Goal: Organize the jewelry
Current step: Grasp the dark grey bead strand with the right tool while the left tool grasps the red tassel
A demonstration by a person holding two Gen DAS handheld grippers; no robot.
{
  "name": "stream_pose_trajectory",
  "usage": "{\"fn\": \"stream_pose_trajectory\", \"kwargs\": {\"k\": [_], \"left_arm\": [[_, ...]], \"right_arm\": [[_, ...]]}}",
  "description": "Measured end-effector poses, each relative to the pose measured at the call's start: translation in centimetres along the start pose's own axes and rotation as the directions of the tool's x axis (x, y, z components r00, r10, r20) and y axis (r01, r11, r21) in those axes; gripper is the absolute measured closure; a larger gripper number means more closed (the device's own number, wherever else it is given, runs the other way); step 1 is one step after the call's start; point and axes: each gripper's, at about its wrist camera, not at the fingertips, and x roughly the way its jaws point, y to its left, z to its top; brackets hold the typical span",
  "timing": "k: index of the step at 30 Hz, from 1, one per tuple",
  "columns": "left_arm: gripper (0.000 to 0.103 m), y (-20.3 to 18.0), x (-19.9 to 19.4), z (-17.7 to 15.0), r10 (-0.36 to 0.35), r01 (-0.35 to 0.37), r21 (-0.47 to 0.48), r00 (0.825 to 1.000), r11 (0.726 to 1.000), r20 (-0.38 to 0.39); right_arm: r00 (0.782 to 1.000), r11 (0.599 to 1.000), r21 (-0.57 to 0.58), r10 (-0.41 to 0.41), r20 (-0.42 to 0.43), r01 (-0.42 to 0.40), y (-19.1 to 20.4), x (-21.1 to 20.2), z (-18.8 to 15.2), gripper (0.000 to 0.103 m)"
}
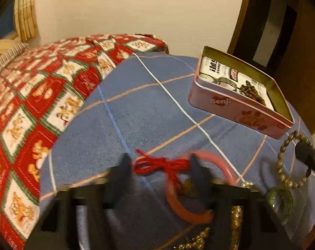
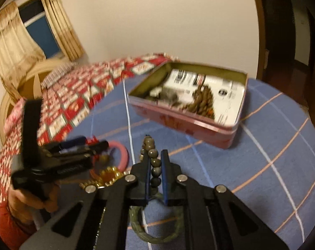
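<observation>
Fingers (image 2: pixel 164 166) around brown beaded bracelet (image 2: pixel 154 162)

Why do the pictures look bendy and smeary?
Left wrist view: the fisheye lens curves the bed, and the red string is smeared by motion. Right wrist view: the tin and the left gripper are blurred; the corners are dark.

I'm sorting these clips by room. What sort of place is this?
Most likely a bedroom at home: a bed with a blue checked sheet and a red patterned quilt, a curtained window, and a wooden door.
</observation>
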Motion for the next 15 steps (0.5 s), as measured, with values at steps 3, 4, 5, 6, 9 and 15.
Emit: {"fn": "stream_pose_trajectory", "kwargs": {"k": [3,4,5,6,9,15], "left_arm": [[0.086,0.3,-0.2,-0.3,-0.009,0.009,-0.013,1.0,1.0,0.002],[0.089,0.5,-0.3,-0.4,-0.017,0.017,-0.02,1.0,1.0,0.003],[0.091,0.6,-0.6,-0.4,-0.017,0.017,-0.029,1.0,0.999,0.014],[0.093,0.7,-0.9,-0.4,-0.018,0.019,-0.034,0.999,0.999,0.029],[0.098,0.7,-2.4,-0.5,-0.033,0.037,-0.033,0.994,0.999,0.108],[0.098,0.2,-5.1,-0.5,-0.061,0.064,-0.003,0.972,0.998,0.227]], "right_arm": [[1.0,1.0,0.011,0.002,0.031,-0.002,-0.1,-0.8,0.3,0.091],[0.999,1.0,0.02,0.004,0.036,-0.004,-0.2,-0.9,0.4,0.091],[0.999,1.0,0.029,0.006,0.038,-0.007,-0.3,-0.9,0.5,0.091],[0.999,0.999,0.036,0.006,0.039,-0.007,-0.4,-0.9,0.5,0.091],[0.999,0.999,0.047,0.005,0.048,-0.007,-0.6,-0.9,0.5,0.091],[0.997,0.997,0.076,0.007,0.081,-0.013,-1.1,-1.7,0.9,0.091]]}}
